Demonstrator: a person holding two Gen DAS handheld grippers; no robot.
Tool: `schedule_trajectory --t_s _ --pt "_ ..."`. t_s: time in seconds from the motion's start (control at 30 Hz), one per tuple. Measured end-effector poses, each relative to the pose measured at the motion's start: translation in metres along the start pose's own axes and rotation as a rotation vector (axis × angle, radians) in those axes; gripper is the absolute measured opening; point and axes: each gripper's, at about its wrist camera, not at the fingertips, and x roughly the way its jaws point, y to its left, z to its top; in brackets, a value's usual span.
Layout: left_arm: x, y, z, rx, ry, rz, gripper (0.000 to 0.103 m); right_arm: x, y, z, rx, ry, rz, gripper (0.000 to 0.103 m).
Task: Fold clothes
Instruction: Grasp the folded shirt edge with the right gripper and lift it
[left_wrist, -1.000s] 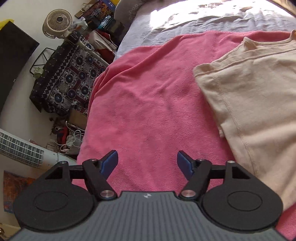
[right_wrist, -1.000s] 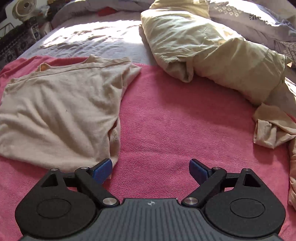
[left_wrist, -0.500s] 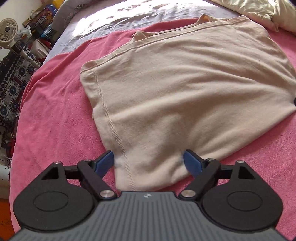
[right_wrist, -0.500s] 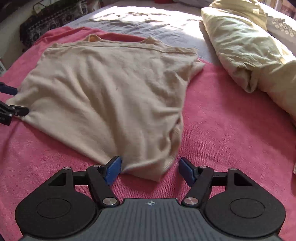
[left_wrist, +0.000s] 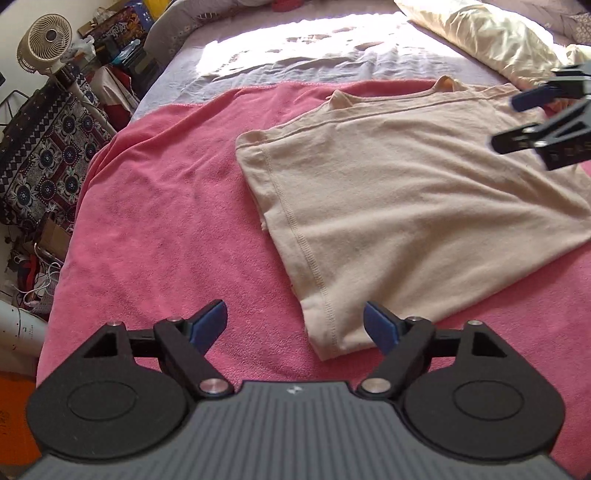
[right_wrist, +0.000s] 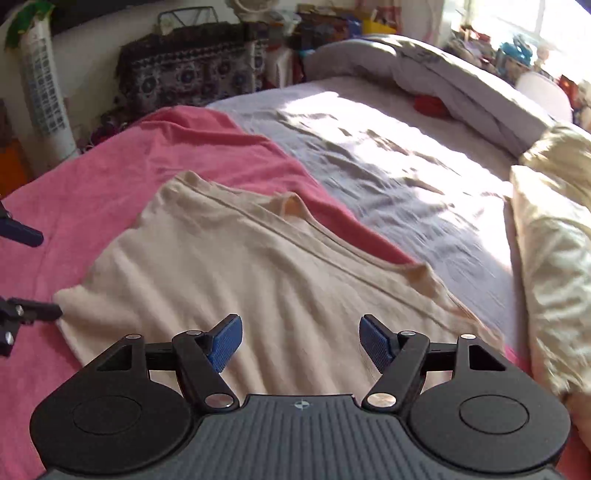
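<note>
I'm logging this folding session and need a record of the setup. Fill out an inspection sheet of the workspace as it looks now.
Surface: pink blanket over a grey bedsheet.
Job's things: beige T-shirt lying flat, collar away from the tongs.
Clutter: yellow pillow beside the shirt.
Grippers: left tongs open at the shirt's near corner; right tongs open over the shirt, having just been closing, gripping nothing.
Cables: white cords on the floor.
Surroundings: desk fan, patterned cloth, tower fan.

No legible text, labels or numbers anywhere
</note>
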Motion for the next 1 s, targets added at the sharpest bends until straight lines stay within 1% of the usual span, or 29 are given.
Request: schedule_trajectory --t_s 0.03,0.07,0.13,0.17,0.2,0.23,0.27,0.33,0.37,0.4,0.47,0.53,0.57,0.63,0.7,0.77,0.83,0.9,0.97,1.0 --pt "0.002 -0.002 -0.001 -0.002 -0.004 -0.013 0.082 0.013 0.015 0.015 -0.037 -0.023 0.032 0.070" --pt "0.011 -0.005 -0.003 -0.006 0.016 -0.009 0.082 0.030 0.035 0.034 -0.089 -0.056 0.077 0.069" --pt "0.031 -0.005 -0.016 -0.036 0.087 -0.008 0.082 0.054 0.065 0.055 -0.162 -0.070 0.148 0.064" --pt "0.035 0.001 -0.024 -0.074 0.091 -0.025 0.086 0.068 0.081 0.063 -0.196 -0.057 0.182 0.060" --pt "0.034 0.009 -0.031 -0.118 0.072 -0.044 0.087 0.083 0.092 0.067 -0.220 -0.027 0.206 0.057" --pt "0.034 0.016 -0.039 -0.160 0.064 -0.068 0.088 0.099 0.103 0.071 -0.243 0.003 0.228 0.051" --pt "0.034 0.020 -0.043 -0.175 0.056 -0.079 0.089 0.119 0.110 0.072 -0.250 0.039 0.215 0.051" --pt "0.031 0.017 -0.052 -0.142 0.008 -0.067 0.089 0.134 0.106 0.074 -0.211 -0.015 0.188 0.056" --pt "0.029 0.015 -0.056 -0.133 -0.013 -0.059 0.089 0.140 0.104 0.077 -0.188 -0.044 0.168 0.056" --pt "0.029 0.015 -0.057 -0.134 -0.024 -0.056 0.089 0.145 0.103 0.081 -0.168 -0.051 0.146 0.057" --pt "0.028 0.015 -0.059 -0.142 -0.035 -0.059 0.089 0.152 0.101 0.089 -0.128 -0.065 0.102 0.067" --pt "0.026 0.018 -0.059 -0.157 -0.027 -0.068 0.089 0.152 0.097 0.097 -0.072 -0.050 0.089 0.068" --pt "0.025 0.019 -0.058 -0.159 -0.020 -0.068 0.089 0.149 0.094 0.102 -0.027 -0.041 0.078 0.067" --pt "0.022 0.022 -0.057 -0.155 0.001 -0.070 0.089 0.129 0.079 0.101 0.027 -0.074 0.067 0.068" --pt "0.018 0.027 -0.057 -0.157 0.024 -0.064 0.090 0.101 0.056 0.092 0.094 -0.107 0.051 0.074" --pt "0.014 0.038 -0.058 -0.174 0.051 -0.030 0.090 0.069 0.027 0.075 0.188 -0.112 0.007 0.078" --pt "0.010 0.051 -0.061 -0.196 0.074 0.019 0.089 0.033 -0.009 0.046 0.311 -0.094 -0.047 0.079" --pt "0.007 0.063 -0.062 -0.207 0.088 0.069 0.088 -0.002 -0.044 0.010 0.468 -0.076 -0.098 0.079" --pt "0.005 0.074 -0.059 -0.191 0.087 0.127 0.087 -0.042 -0.079 -0.044 0.688 -0.063 -0.140 0.079" --pt "0.003 0.076 -0.054 -0.175 0.079 0.149 0.087 -0.058 -0.090 -0.070 0.789 -0.064 -0.158 0.079"
